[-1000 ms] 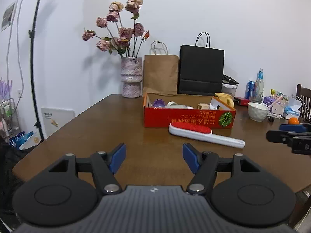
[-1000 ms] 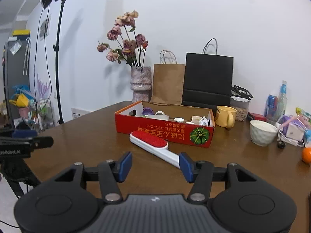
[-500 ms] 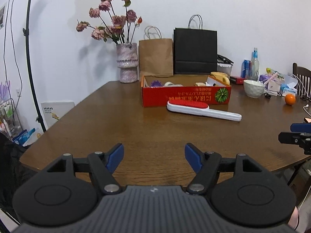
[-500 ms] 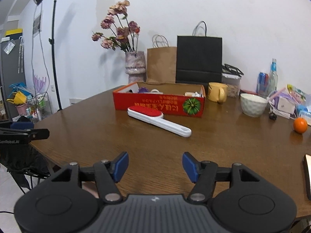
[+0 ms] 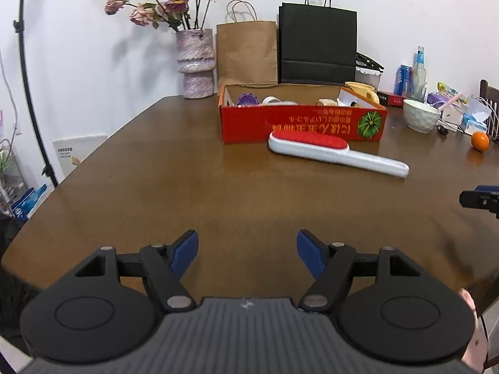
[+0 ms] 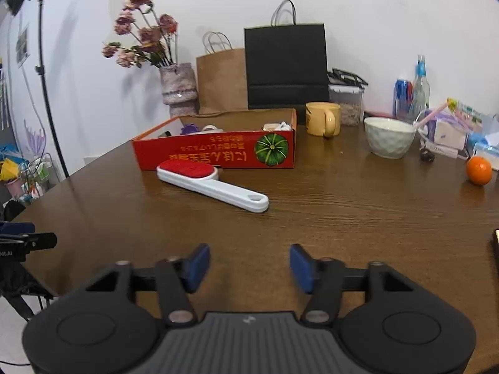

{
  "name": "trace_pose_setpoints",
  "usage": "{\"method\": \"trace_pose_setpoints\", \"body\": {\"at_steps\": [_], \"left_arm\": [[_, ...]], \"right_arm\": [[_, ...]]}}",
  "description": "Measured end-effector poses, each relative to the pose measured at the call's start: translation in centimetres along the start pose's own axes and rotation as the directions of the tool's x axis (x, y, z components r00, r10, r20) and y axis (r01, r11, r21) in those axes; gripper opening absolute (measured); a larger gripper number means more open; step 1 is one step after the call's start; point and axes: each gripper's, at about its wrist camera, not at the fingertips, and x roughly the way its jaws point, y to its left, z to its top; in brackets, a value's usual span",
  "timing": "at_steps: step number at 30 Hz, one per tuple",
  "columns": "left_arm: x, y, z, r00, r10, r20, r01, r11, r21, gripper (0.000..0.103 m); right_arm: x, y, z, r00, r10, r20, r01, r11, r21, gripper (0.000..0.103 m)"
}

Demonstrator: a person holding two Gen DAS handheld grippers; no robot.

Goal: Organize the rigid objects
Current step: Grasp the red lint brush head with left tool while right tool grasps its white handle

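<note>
While my left tool (image 5: 247, 249) hangs open and empty, my right tool (image 6: 249, 263) is closing on nothing; the lint brush (image 6: 209, 184) lies on the desk (image 6: 343, 218) just before the red box (image 6: 215, 152).

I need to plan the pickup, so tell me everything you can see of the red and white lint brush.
The lint brush lies flat on the wooden table, just in front of the red box, apart from both grippers. Its white, plastic-looking body carries an oval red pad facing up. The slim handle points away from the box and ends in a hanging hole. Only the table touches it.
</note>
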Motion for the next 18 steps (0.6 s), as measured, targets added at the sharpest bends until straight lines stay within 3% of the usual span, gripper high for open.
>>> {"method": "trace_pose_setpoints", "body": {"at_steps": [9, 13, 18], "left_arm": [[8.0, -0.6, 7.6, 0.996, -0.077, 0.044, 0.076, 0.996, 0.036, 0.071], [13.4, -1.0, 10.5, 0.992, -0.128, 0.005, 0.127, 0.991, 0.048, 0.071], [18.9, -1.0, 12.3, 0.979, -0.195, -0.054, 0.195, 0.981, -0.007, 0.066]], "right_arm": [[6.8, -1.2, 3.9, 1.0, -0.016, -0.013, 0.016, 0.999, 0.035, 0.036], [10.3, -1.6, 5.2, 0.999, -0.026, -0.041, 0.029, 0.998, 0.057, 0.032], [13.1, -1.8, 5.5, 0.994, -0.035, -0.102, 0.039, 0.998, 0.041, 0.021]]}}
